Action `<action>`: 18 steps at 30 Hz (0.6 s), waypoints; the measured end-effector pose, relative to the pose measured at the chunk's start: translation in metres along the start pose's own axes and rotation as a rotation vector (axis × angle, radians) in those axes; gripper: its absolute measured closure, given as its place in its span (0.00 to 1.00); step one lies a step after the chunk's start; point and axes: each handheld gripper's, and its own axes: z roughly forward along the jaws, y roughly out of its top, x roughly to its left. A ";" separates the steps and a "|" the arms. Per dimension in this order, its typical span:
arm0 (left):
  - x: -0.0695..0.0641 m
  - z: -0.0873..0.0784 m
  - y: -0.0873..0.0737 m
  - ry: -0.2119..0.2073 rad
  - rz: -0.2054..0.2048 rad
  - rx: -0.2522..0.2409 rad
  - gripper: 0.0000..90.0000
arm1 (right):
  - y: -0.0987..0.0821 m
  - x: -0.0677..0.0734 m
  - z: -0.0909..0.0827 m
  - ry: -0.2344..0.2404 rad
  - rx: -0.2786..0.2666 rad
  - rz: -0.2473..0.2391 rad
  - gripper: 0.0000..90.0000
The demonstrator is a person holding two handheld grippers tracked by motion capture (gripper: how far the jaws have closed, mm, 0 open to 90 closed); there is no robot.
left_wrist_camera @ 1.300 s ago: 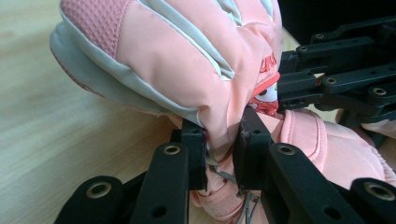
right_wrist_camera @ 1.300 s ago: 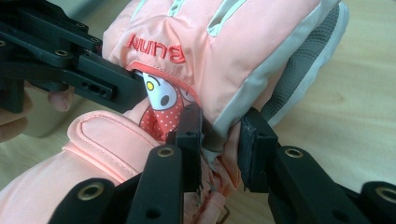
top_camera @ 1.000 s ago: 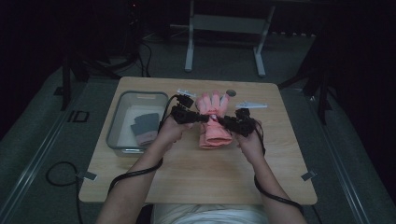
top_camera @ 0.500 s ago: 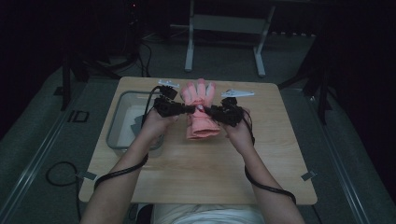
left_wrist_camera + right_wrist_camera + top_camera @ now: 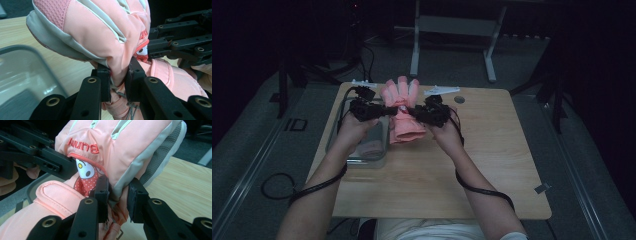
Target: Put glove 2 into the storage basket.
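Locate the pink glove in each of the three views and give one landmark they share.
High view: the pink glove hangs at upper centre, held between both claws above the table's far edge.
Left gripper view: the glove sits upper centre, pinched in the left claw.
Right gripper view: it sits upper centre, pinched in the right claw.
Shared landmark: the wooden table.

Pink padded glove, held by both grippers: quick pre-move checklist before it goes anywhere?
1. Left gripper clamped on the pink padded glove: ok, fabric pinched between its jaws.
2. Right gripper clamped on the glove: ok, fabric bunched between its jaws.
3. Glove lifted off the light wooden table: cannot tell; cuff hangs low.
4. Clear plastic bin within reach: ok, it sits beside the left gripper.
5. Room in the bin: cannot tell; something already lies inside.
6. Trailing black cables not snagged: ok, they hang loose along the forearms.
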 end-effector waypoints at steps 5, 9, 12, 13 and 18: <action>0.015 -0.022 -0.008 0.034 -0.026 -0.015 0.85 | 0.011 0.016 0.021 0.028 0.011 -0.020 0.81; 0.027 -0.036 -0.014 0.071 -0.042 -0.013 0.85 | 0.018 0.028 0.039 0.047 0.027 -0.034 0.81; 0.035 -0.044 -0.018 0.094 -0.057 -0.008 0.85 | 0.022 0.035 0.053 0.066 0.037 -0.038 0.81; 0.038 -0.047 -0.020 0.099 -0.061 -0.007 0.85 | 0.023 0.037 0.057 0.073 0.041 -0.038 0.81; 0.056 -0.054 -0.031 0.109 -0.104 -0.015 0.85 | 0.026 0.046 0.078 0.085 0.067 -0.048 0.81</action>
